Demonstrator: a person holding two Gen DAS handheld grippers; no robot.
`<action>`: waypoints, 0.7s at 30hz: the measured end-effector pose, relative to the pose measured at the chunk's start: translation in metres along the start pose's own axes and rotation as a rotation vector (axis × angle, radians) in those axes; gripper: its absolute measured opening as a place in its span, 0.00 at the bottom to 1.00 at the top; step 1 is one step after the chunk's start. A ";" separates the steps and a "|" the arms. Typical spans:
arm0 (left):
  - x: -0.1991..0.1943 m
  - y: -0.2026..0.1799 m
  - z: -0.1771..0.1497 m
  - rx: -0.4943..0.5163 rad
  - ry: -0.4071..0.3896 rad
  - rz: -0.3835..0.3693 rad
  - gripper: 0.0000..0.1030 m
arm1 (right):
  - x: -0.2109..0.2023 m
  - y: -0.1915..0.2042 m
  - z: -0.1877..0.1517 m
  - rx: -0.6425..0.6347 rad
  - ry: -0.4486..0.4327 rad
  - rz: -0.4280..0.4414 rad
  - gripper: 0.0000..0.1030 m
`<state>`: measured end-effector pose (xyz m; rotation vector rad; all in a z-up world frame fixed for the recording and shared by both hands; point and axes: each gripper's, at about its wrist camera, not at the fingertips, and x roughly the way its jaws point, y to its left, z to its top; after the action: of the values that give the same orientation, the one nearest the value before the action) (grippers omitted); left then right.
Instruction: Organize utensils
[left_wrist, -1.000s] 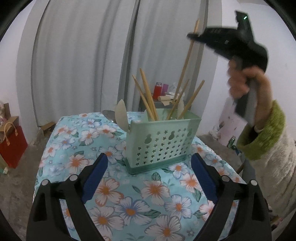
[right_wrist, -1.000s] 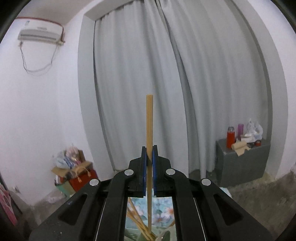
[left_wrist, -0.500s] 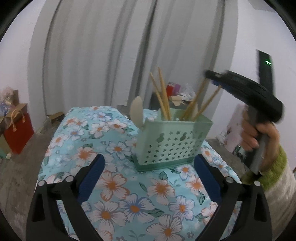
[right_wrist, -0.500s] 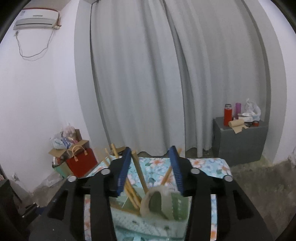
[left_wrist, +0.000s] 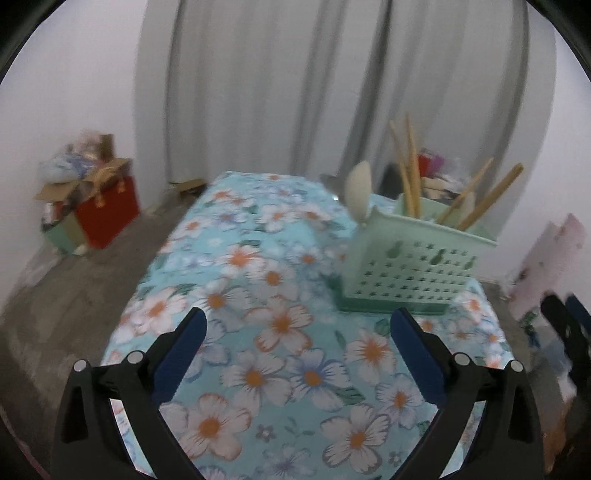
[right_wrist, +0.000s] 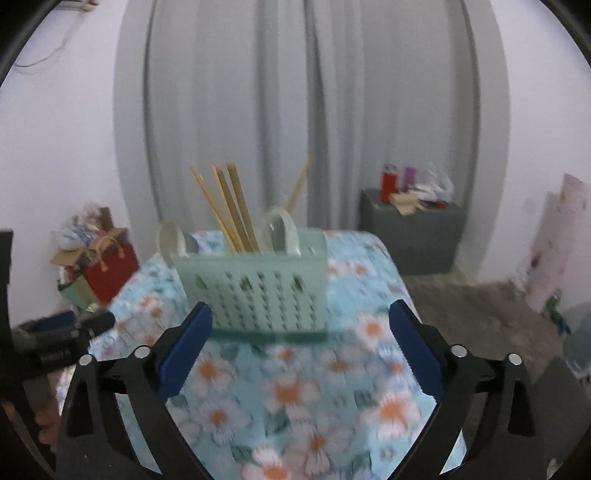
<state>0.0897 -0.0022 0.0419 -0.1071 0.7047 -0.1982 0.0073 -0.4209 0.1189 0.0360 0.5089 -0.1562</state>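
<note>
Gone from the right gripper (right_wrist: 299, 347) is the chopstick it clamped a second ago; its blue pads now stand wide apart with nothing between them. Half a second ago it hung right over the utensil holder (right_wrist: 258, 284); now it sits back from it, with the holder ahead and just above the gap between the fingers. Both views have also swung, and the pictures are blurred by motion.

Ahead of the right gripper, the pale green holder stands upright on the floral tablecloth (right_wrist: 303, 398). A bundle of wooden chopsticks (right_wrist: 231, 208) leans toward the gripper's left out of the holder, and one more stick angles to the right behind it. Two pale spoons (right_wrist: 282, 230) poke up above the rim.

On the left side, the left gripper (left_wrist: 295, 343) is likewise spread wide and holds nothing; only flowered cloth shows between its pads. The holder (left_wrist: 406, 273) lies ahead and to its right, beyond the right fingertip and apart from it. From here the chopsticks (left_wrist: 408, 166) fan out in two groups, and a pale spoon (left_wrist: 358, 192) rises at the holder's near-left corner. Far off to the gripper's left, a red bag (left_wrist: 107, 210) sits on the floor by the wall.
</note>
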 end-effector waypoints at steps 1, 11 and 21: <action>-0.002 -0.003 -0.002 0.008 -0.006 0.020 0.95 | -0.001 0.000 -0.004 0.002 0.010 -0.016 0.92; -0.003 -0.037 -0.011 0.178 0.000 0.217 0.95 | -0.001 -0.004 -0.022 0.029 0.063 -0.086 0.92; -0.008 -0.035 -0.006 0.126 -0.065 0.334 0.95 | 0.006 -0.009 -0.025 0.035 0.078 -0.123 0.92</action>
<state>0.0751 -0.0348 0.0480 0.1236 0.6332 0.0807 -0.0011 -0.4291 0.0938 0.0454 0.5868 -0.2853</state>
